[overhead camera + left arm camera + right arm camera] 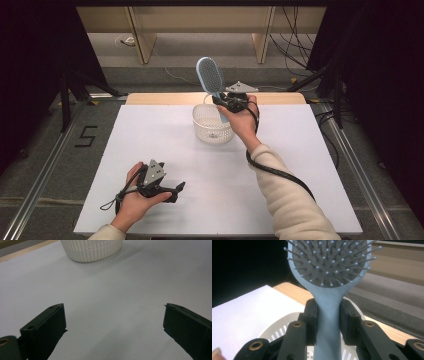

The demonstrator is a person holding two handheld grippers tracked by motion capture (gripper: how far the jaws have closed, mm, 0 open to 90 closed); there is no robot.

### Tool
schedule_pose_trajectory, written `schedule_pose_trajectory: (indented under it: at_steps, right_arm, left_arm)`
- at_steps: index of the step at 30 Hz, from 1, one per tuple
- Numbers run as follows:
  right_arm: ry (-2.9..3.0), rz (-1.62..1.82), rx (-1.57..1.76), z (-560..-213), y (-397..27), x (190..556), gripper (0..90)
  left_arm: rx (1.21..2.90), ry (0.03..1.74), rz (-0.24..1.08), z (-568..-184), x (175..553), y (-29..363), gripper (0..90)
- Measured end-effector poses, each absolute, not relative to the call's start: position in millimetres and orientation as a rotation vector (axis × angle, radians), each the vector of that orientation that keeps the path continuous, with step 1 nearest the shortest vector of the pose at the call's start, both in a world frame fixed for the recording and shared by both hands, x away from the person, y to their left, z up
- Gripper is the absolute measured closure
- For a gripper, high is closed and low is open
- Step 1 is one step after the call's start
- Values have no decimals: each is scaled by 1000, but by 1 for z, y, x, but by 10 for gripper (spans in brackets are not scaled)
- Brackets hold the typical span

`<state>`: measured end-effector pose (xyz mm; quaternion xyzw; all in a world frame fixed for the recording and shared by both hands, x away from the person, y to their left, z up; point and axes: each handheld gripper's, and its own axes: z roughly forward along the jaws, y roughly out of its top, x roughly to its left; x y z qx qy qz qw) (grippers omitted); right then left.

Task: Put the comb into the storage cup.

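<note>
The hairbrush (210, 76) is pale blue, with an oval head, a grey cushion and thin bristles tipped with small round beads; in the right gripper view (327, 277) the bristle side is facing the camera. Its handle is narrowing from the head into a smooth, plain stem. The right gripper (223, 101) is holding the hairbrush upright, head up, over the far rim of the basket (212, 129), with the jaws pressing on either side of the handle just below the head. The basket is white, round and ribbed, with small slots in its wall, and it is standing near the far middle of the table (160, 145).

The left gripper (172, 192) is resting low near the front left of the table, its jaws standing wide apart with nothing between them; the left gripper view is looking across bare surface toward the basket (91, 250).

The table is carrying a white sheet, with a strip of light wood showing along its far edge. Beyond it, grey floor, wooden furniture legs and loose cables are lying under dark surroundings.
</note>
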<state>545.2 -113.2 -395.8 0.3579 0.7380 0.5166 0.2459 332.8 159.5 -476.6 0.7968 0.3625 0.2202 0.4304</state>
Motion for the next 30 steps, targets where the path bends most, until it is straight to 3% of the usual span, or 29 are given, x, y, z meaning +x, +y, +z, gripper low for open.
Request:
schedule_pose_trajectory:
  at_steps: [30]
  right_arm:
    - [2051,1374,975,-408,-112,545,705]
  left_arm:
    - [1990,903,552,-476,333,160,39]
